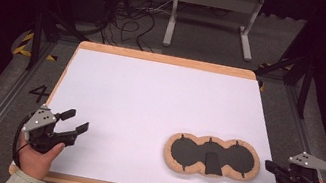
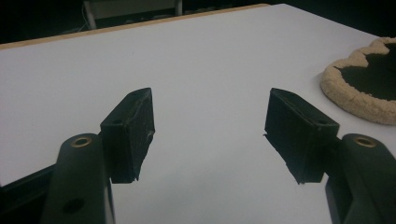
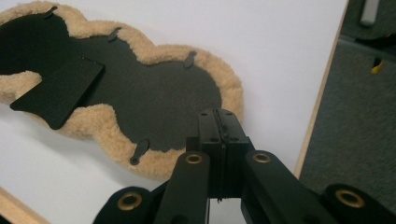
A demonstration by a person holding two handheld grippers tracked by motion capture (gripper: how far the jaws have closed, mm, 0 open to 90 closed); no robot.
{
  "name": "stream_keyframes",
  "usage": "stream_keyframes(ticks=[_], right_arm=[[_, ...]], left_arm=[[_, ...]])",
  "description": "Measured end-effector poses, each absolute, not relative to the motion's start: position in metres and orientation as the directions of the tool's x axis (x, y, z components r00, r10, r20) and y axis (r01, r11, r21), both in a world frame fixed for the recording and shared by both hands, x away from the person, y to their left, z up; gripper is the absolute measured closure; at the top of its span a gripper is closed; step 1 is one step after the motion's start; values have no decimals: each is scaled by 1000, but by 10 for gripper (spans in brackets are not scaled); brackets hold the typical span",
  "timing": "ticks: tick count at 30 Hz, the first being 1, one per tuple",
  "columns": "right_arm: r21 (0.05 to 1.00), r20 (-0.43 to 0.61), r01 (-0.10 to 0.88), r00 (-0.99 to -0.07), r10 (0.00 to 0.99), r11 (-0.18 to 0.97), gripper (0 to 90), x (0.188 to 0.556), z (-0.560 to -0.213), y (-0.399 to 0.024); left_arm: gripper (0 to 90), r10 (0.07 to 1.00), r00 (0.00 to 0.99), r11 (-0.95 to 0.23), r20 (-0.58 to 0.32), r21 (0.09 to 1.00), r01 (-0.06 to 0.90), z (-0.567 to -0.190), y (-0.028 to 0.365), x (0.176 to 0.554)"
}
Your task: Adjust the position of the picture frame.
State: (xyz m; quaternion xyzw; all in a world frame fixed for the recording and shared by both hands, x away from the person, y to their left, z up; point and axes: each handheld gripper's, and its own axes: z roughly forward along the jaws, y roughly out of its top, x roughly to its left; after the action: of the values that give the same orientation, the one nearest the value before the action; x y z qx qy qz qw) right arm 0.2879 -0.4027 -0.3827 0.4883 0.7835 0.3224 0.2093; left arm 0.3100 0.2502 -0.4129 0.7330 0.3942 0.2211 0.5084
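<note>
A tan fleecy three-lobed frame (image 1: 212,157) lies back side up on the white table (image 1: 149,99), front right, with a black backing, small turn tabs and a black stand flap (image 1: 213,164). My right gripper (image 1: 269,166) hovers just right of it, near the table's right edge, jaws pressed together with nothing between them. In the right gripper view the frame (image 3: 154,95) lies just past the shut jaws (image 3: 217,119). My left gripper (image 1: 75,122) sits at the front left with its jaws wide apart over bare table (image 2: 210,126); the frame's edge (image 2: 348,95) shows at the right of that view.
The table has a wooden rim (image 1: 166,59). Beyond its far edge stand a white metal stand (image 1: 212,16) and loose cables (image 1: 133,20) on the grey floor. Dark rails run along both sides of the table.
</note>
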Motion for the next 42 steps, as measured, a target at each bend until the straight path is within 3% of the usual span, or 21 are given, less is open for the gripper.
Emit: stream_keyframes(ticks=[18, 42], right_arm=[[576, -27, 749, -383, 923, 328, 900, 302, -415, -409], [500, -91, 769, -411, 907, 399, 900, 309, -426, -393]], left_arm=[[338, 804, 588, -169, -84, 917, 361, -415, 251, 311], [330, 793, 604, -197, -80, 904, 379, -418, 247, 314]])
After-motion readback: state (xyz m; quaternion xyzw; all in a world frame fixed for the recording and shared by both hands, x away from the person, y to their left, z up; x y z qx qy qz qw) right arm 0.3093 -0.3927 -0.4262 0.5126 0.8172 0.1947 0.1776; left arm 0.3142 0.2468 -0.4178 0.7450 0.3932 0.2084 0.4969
